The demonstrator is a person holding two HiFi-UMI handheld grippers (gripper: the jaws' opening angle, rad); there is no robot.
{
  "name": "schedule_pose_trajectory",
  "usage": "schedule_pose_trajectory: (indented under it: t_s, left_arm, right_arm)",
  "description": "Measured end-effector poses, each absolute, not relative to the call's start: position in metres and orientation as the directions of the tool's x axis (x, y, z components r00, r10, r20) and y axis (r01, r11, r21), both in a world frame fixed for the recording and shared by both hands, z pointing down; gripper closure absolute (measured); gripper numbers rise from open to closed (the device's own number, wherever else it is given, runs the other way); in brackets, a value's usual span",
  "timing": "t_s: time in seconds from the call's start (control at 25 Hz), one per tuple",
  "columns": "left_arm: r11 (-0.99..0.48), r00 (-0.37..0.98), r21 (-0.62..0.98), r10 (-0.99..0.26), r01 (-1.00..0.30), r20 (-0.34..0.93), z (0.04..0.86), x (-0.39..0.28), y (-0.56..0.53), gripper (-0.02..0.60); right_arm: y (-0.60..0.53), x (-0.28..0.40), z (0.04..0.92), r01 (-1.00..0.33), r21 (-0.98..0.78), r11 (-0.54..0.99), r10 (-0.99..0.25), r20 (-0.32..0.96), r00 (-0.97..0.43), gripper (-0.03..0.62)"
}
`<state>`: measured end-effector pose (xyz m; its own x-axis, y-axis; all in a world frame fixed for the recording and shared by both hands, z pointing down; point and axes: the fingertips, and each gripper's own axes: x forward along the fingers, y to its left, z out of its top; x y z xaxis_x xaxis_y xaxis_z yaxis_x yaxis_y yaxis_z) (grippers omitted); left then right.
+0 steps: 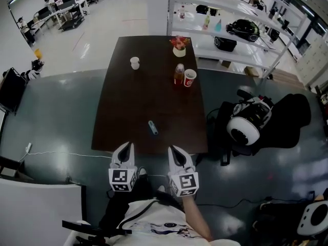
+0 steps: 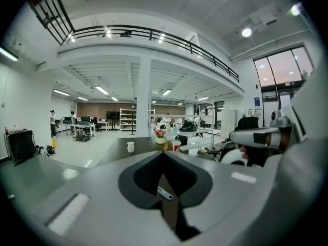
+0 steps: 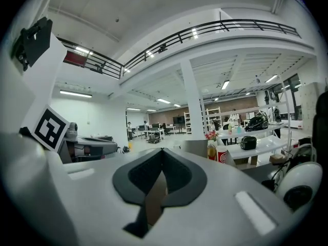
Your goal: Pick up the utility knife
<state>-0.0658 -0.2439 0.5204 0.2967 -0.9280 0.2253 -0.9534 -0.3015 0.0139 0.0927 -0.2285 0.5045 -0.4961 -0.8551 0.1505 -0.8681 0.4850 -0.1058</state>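
Observation:
The utility knife (image 1: 152, 127), small and blue-grey, lies on the dark brown table (image 1: 128, 106) near its front edge. Both grippers hover side by side just short of that edge, pointing at the table. My left gripper (image 1: 127, 146) is shut and empty, to the knife's near left. My right gripper (image 1: 172, 149) is also shut and empty, to the knife's near right. In the left gripper view the knife (image 2: 165, 193) shows through the hollow between the closed jaws of that gripper (image 2: 163, 154). The right gripper view shows the shut gripper (image 3: 163, 151) with only table beyond.
Farther back on the table stand a white cup (image 1: 135, 62), a bottle (image 1: 179, 75), a red paper cup (image 1: 189, 78) and a flower pot (image 1: 179, 46). A black chair with a white helmet-like device (image 1: 246, 124) sits at the right. White shelves (image 1: 230, 29) stand behind.

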Motion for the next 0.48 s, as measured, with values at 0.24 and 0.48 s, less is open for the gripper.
schedule_pose_trajectory:
  t_s: [0.24,0.48]
  left_arm:
    - [-0.338,0.339,0.041,-0.915,-0.940,0.221,0.525,-0.066,-0.296,0.584]
    - [-0.368,0.372,0.061,-0.906,-0.928,0.199,0.521,-0.081,-0.341,0.583]
  right_arm:
    - [-0.270,0.087,0.509,-0.885,-0.070,0.461,-0.863,0.195,-0.465,0.592]
    - [-0.316,0.063,0.499,-0.886,-0.057,0.461,-0.867,0.183,-0.463,0.592]
